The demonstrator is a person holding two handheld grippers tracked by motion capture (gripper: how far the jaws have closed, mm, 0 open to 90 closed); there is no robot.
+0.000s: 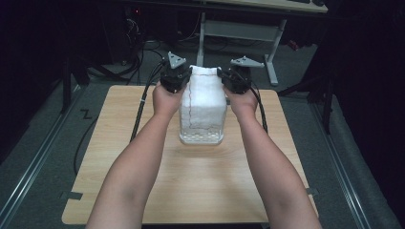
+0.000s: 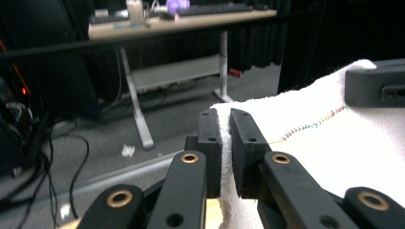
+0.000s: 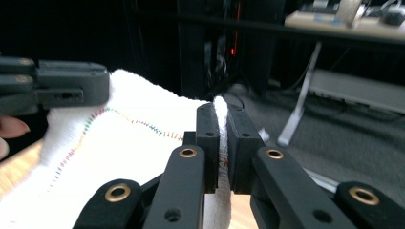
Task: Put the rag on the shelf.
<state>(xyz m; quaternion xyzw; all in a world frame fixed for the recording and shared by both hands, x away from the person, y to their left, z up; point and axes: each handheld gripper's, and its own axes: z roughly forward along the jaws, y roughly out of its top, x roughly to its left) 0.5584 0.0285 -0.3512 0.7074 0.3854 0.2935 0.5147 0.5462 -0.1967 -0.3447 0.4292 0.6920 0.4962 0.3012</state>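
White terry-cloth towel w/ a rainbow-stitched hem hangs over the light wooden table, bottom edge resting near the table's middle, top edge held up at its 2 corners. Left gripper pinches 1 corner, jaws pressed tight on cloth; right gripper does the same w/ the other corner. Likely light, soft, floppy, not fragile; it'll sag and fold btwn holds. Terry isn't slippery, so corner grips near the hem should hold.
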